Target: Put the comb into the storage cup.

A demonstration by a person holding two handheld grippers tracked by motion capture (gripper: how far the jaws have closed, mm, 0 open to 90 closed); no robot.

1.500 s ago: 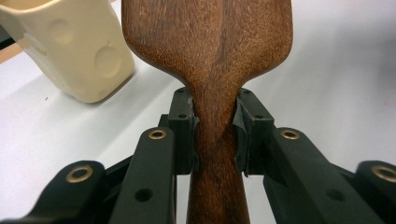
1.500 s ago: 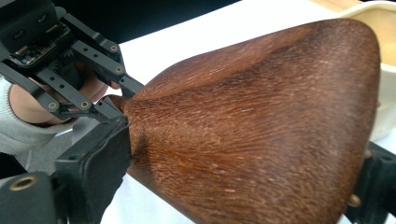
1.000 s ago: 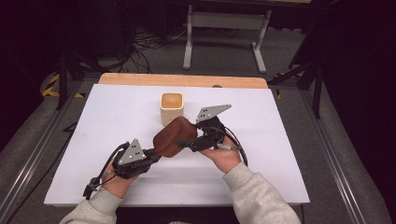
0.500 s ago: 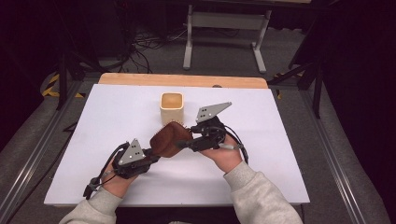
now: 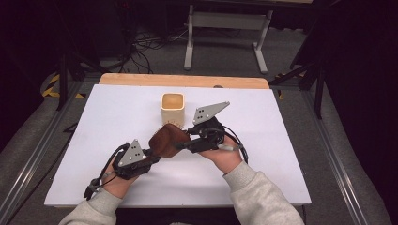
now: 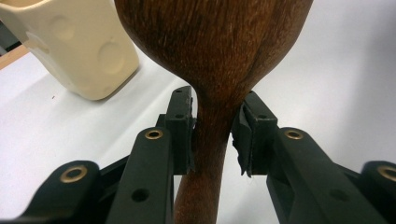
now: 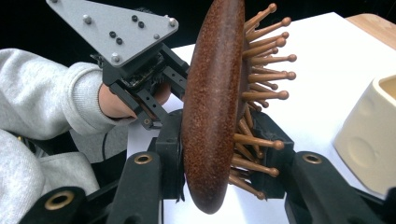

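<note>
A dark wooden hairbrush (image 5: pixel 168 139) is held between both grippers just above the white table, in front of a cream cup (image 5: pixel 172 107). My left gripper (image 5: pixel 152 153) is shut on the brush's narrow neck (image 6: pixel 212 121), and its pads press on both sides. My right gripper (image 5: pixel 180 144) has just closed on the brush head (image 7: pixel 212 102), one jaw on the smooth back and the other among the wooden pins. In the right gripper view the left gripper (image 7: pixel 173 93) and its hand show behind the brush. The cup (image 7: pixel 369 140) stands to the right there.
The white board (image 5: pixel 281 154) covers the table, with a wooden strip (image 5: pixel 183 80) along its far edge. Beyond it stand a metal frame (image 5: pixel 225 28) and cables on the floor. The cream cup (image 6: pixel 79 46) is close behind the brush head.
My right gripper has closed onto the brush head and risen slightly. The brush has tipped a little. My left hand has stayed where it was.
</note>
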